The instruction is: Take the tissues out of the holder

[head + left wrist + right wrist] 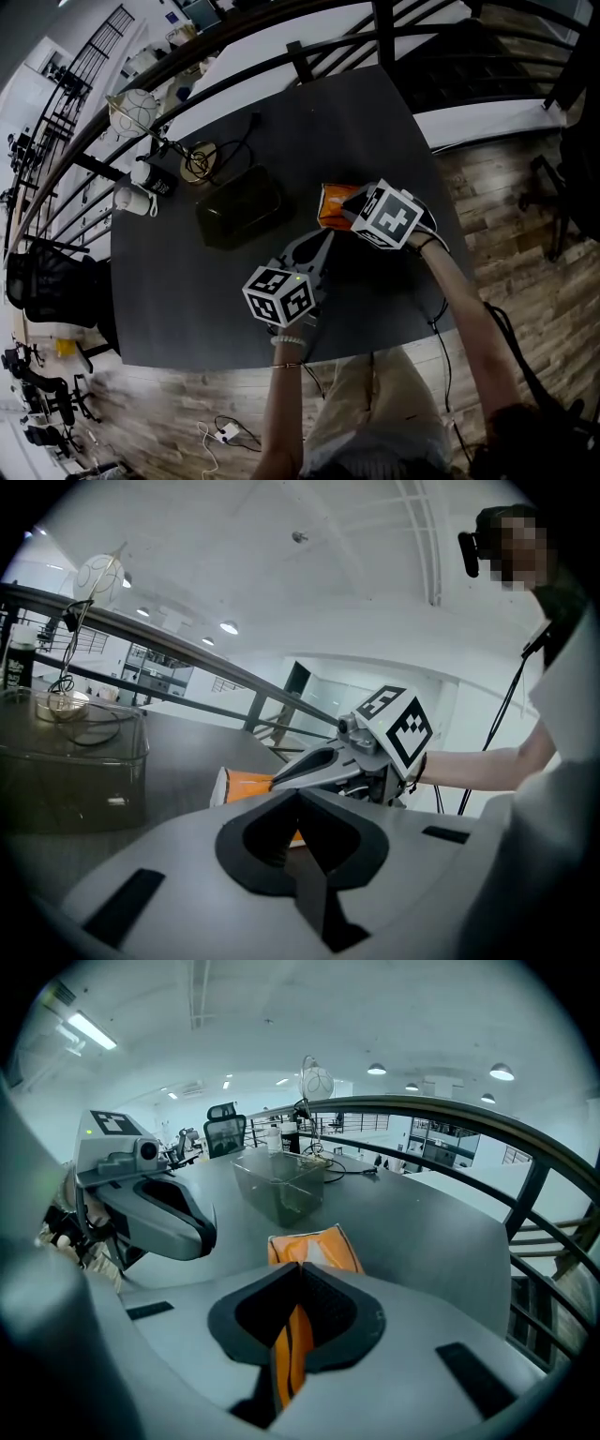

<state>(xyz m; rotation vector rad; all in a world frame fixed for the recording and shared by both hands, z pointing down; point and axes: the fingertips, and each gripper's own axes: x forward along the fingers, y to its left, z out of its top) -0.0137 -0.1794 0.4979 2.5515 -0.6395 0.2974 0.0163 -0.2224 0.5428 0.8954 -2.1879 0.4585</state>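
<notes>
An orange tissue pack [333, 204] lies on the dark table [187, 291], to the right of the clear plastic holder [239, 208]. My right gripper [350, 210] is shut on the pack's near end; in the right gripper view the orange pack [314, 1246] runs between the closed jaws [300, 1279]. The holder [279, 1185] stands beyond it. My left gripper [323, 246] sits just in front of the pack, shut with nothing in it. In the left gripper view its jaws [298, 803] meet, with the pack [244, 785] behind them and the holder [70, 761] at left.
A wire-globe lamp [131, 112], a white mug [131, 199] and a coiled cable [202, 161] stand at the table's far left. A black railing [309, 56] runs behind the table. An office chair [47, 281] stands left of it.
</notes>
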